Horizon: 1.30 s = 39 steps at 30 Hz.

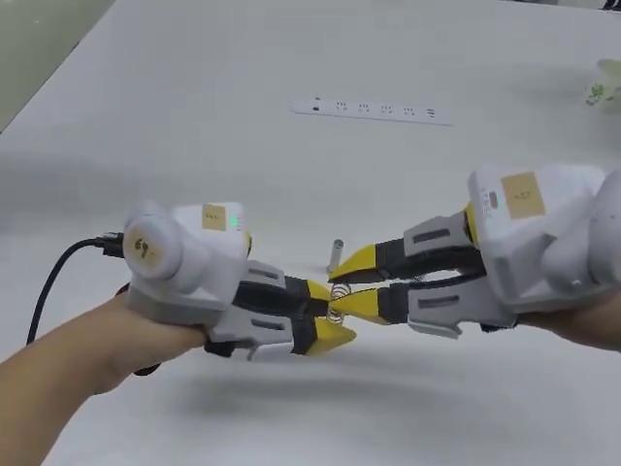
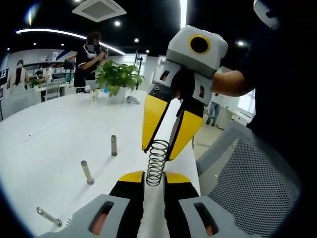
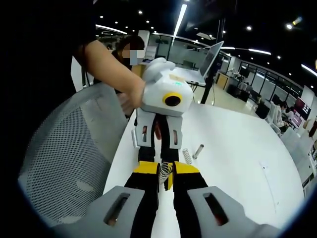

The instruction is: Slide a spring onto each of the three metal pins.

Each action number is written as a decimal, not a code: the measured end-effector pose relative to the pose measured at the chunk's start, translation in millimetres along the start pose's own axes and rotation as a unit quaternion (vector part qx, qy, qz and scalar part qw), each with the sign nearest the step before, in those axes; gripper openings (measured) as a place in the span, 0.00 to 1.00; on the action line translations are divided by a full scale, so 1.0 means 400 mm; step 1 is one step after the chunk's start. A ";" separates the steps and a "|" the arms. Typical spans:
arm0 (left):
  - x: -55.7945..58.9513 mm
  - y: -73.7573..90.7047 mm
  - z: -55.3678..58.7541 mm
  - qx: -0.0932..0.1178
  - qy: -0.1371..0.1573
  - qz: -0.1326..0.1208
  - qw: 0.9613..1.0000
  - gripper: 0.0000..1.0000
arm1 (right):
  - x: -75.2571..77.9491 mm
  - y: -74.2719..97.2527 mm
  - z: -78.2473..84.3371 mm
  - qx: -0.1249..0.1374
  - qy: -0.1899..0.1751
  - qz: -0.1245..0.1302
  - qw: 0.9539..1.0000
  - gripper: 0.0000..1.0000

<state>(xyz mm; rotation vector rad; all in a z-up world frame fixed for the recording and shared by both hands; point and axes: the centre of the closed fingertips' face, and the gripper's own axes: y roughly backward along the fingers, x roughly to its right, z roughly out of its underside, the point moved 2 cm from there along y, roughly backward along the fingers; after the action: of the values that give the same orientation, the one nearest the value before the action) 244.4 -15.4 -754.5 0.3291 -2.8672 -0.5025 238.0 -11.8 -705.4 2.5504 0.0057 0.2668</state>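
My two grippers meet tip to tip above the white table [image 1: 194, 126]. A small metal spring [image 2: 156, 162] spans the gap between them. The left gripper [image 1: 328, 313] is shut on its near end, and the right gripper [image 1: 340, 293] grips the other end with its yellow jaws angled in around the coils. In the right gripper view the same spring [image 3: 165, 172] sits between my own yellow tips. On the table, one upright pin [image 2: 114, 145] looks ribbed, as if a spring is on it. A bare pin [image 2: 86, 172] stands nearer and a third pin [image 2: 47, 216] lies flat. One pin [image 1: 335, 254] stands just behind the tips.
A white power strip [image 1: 371, 110] lies at the far side of the table. A black cable [image 1: 53, 282] trails from the left gripper. A mesh chair [image 2: 247, 173] stands at the table's edge. A potted plant [image 2: 116, 77] and people are at the far end.
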 end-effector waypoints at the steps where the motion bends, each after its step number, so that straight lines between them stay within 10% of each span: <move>1: 0.000 0.000 0.000 0.000 0.001 0.000 1.000 0.08 | 0.001 0.000 0.000 0.000 0.000 0.001 1.000 0.07; 39: -0.079 0.157 0.037 0.012 0.048 -0.111 0.993 0.41 | 0.055 -0.002 0.014 -0.021 0.013 0.033 0.999 0.07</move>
<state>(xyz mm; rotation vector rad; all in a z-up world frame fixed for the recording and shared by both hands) 259.5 54.7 -751.2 0.6622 -2.7598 -0.4754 260.7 -13.0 -706.2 2.5083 -0.0731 0.3211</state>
